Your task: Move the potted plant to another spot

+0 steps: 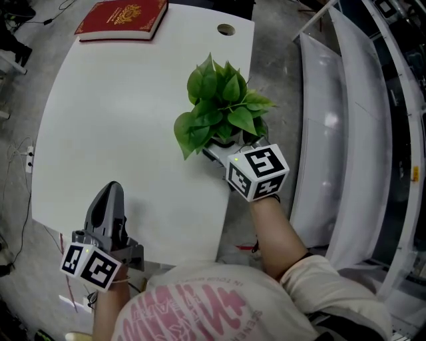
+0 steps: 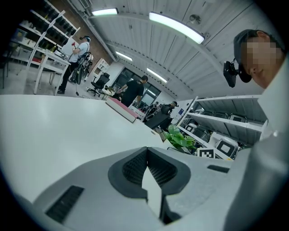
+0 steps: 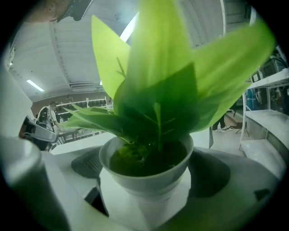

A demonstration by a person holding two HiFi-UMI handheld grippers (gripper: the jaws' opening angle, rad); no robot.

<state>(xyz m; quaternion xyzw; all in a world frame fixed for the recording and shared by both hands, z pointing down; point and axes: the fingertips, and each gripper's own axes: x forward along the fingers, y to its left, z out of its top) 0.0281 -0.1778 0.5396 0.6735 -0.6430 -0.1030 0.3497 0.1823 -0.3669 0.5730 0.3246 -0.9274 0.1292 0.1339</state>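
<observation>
leafy potted plant [image 1: 223, 106]: green leaves, white pot
flat tabletop [image 1: 120, 120]: plain white
hardcover book [image 1: 122, 18]: red, gold ornament

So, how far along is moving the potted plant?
Done: the right tool brackets the white pot of the green leafy plant, which stands on the white table near its right edge. In hand: no grip; the jaws stand wide, pads apparently off the pot. Left: probably closing, lifting, setting down elsewhere; whether it was moved already I cannot tell.

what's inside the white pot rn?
A green leafy plant rooted in dark soil fills the white pot. Leaves cover much of the soil; anything below its surface is hidden.
</observation>
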